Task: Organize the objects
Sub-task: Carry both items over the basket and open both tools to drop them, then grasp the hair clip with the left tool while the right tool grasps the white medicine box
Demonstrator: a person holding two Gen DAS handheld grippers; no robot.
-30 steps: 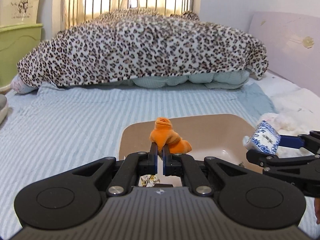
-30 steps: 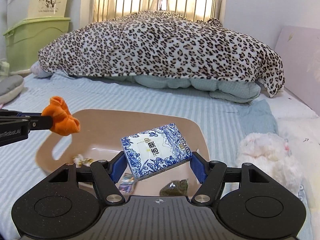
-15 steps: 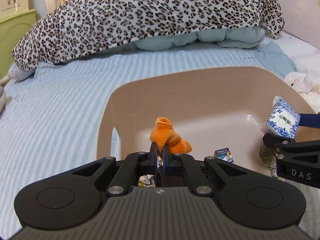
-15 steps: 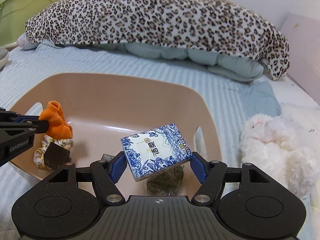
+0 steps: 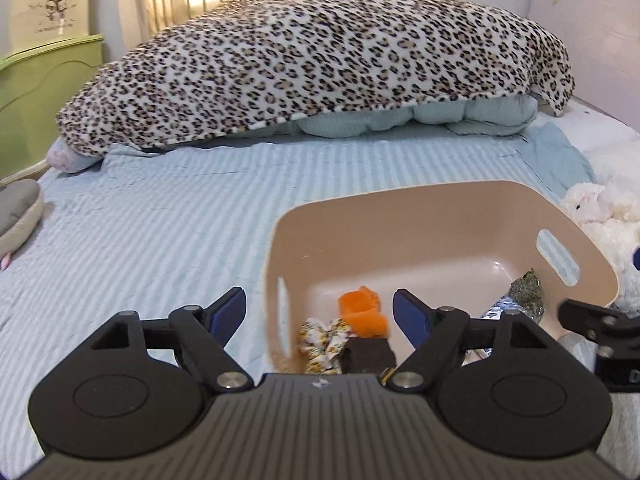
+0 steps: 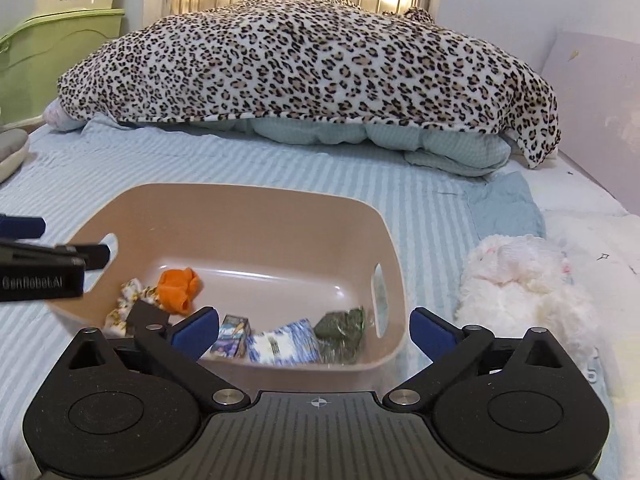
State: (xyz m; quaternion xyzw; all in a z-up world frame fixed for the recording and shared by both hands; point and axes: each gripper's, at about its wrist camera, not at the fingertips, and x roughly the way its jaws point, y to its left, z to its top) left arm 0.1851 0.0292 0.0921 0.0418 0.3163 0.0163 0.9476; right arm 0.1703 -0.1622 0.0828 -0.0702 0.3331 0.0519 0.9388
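Note:
A tan plastic basket point(image 5: 440, 208) point(image 6: 248, 200) sits on the striped bed. An orange cloth point(image 5: 362, 314) point(image 6: 178, 286) lies inside it beside a floral cloth point(image 5: 322, 338) point(image 6: 132, 300) and a black block point(image 5: 368, 354). The blue-and-white tissue pack point(image 6: 284, 344) lies blurred on the basket floor, between a small box point(image 6: 232, 336) and a green packet point(image 6: 342, 330) point(image 5: 528, 294). My left gripper point(image 5: 320, 312) is open and empty over the basket's left end. My right gripper point(image 6: 312, 332) is open and empty over the right end.
A white plush toy point(image 6: 524, 280) point(image 5: 600, 208) lies right of the basket. A leopard-print blanket point(image 5: 320, 68) over a pale quilt fills the back of the bed. Green and cream storage boxes point(image 6: 52, 52) stand at the far left. A grey cushion point(image 5: 16, 212) lies at the left edge.
Both grippers opened. The orange cloth dropped from the left gripper into the basket, and the tissue pack dropped from the right gripper into it. Both cameras rose and pulled back.

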